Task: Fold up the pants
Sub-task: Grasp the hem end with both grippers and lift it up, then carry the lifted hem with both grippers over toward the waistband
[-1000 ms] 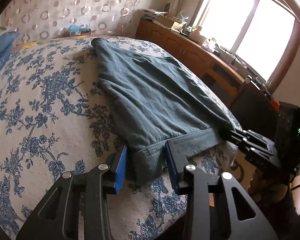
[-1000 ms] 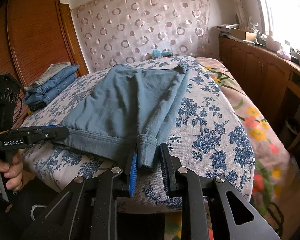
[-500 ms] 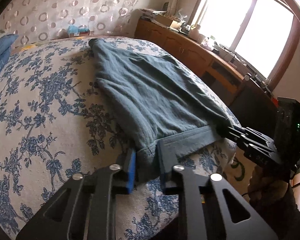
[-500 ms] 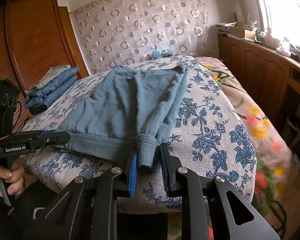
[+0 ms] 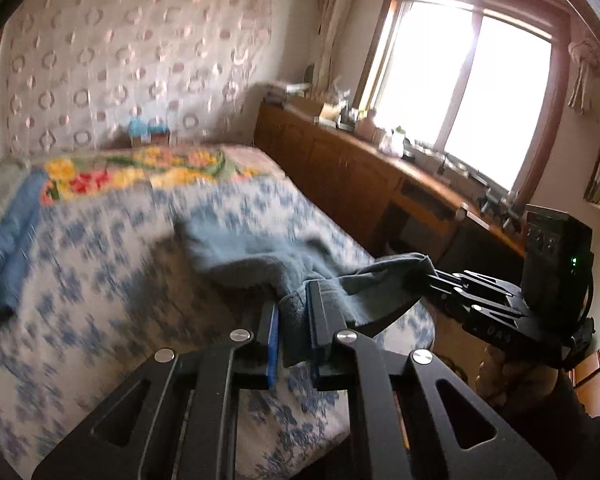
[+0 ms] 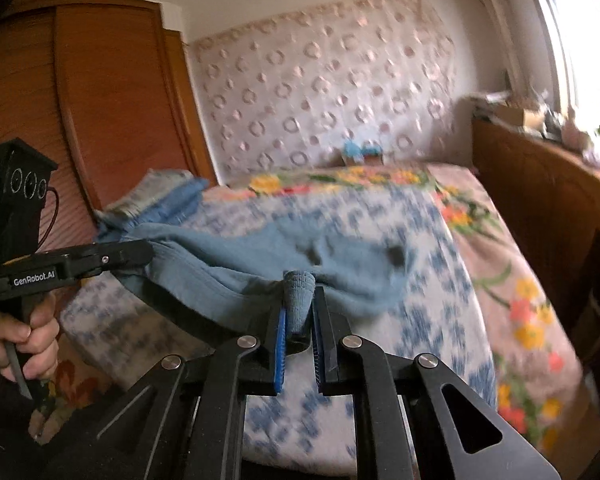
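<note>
The blue-grey pants [image 5: 256,248] lie along the flowered bedspread [image 5: 100,280], their near edge raised off it. My left gripper [image 5: 294,312] is shut on one corner of that edge, and cloth bulges between its pads. In the right wrist view my right gripper [image 6: 300,304] has the other corner of the pants [image 6: 260,256] between its pads, and its jaws are closing on it. Each view shows the other gripper too: the right gripper [image 5: 432,274] and the left gripper [image 6: 142,254], with the edge stretched between them. Both views are motion-blurred.
A stack of folded blue clothes [image 6: 168,196] lies at the bed's far left, by a wooden wardrobe [image 6: 100,100]. A long wooden cabinet [image 5: 360,168] with clutter runs under the window on the right. A person's hand [image 6: 20,332] grips the left handle.
The left jaws closed on the pants' corner. Both grippers then rose, lifting the near edge off the bed, so the cloth bunches up and the bed sits lower in both views.
</note>
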A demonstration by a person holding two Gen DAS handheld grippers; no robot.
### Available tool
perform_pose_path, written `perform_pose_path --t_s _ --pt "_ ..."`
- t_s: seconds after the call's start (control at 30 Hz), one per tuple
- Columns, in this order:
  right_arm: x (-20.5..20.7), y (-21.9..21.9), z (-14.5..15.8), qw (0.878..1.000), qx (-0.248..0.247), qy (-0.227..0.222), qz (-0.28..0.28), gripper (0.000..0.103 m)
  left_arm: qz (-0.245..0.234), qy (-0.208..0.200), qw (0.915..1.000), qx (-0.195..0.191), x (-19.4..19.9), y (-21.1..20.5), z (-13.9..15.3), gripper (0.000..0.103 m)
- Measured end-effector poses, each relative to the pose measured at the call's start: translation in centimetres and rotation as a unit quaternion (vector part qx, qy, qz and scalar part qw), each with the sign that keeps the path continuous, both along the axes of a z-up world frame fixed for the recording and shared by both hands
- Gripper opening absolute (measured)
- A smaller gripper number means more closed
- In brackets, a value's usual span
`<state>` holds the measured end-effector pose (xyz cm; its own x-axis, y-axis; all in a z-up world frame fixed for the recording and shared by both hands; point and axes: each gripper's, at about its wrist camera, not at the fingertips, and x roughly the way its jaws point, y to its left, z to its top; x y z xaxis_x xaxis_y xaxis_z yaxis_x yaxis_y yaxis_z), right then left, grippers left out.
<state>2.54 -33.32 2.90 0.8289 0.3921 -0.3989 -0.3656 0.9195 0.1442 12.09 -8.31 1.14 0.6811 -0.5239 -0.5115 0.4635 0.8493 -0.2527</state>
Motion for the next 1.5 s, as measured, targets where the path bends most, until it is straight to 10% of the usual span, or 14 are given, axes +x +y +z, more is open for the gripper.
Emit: perform_pose_path --t_s 0.47,1.1,1.5 --pt "0.6 5.2 10.8 0.993 -0.036 -0.101 0.039 0.011 0.022 -0.091 0.9956 -0.003 -0.1 3.3 9.9 0.012" --pt "13.5 14.5 15.9 0.984 -0.125 -0.126 -0.035 0.011 0.099 -0.137 0.9836 0.065 9.7 6.4 11.8 0.012" --pt "11.9 15.8 6.1 0.991 -0.124 -0.016 0.044 0.011 0.062 -0.028 0.9891 0.131 6.5 7.5 2.7 0.012"
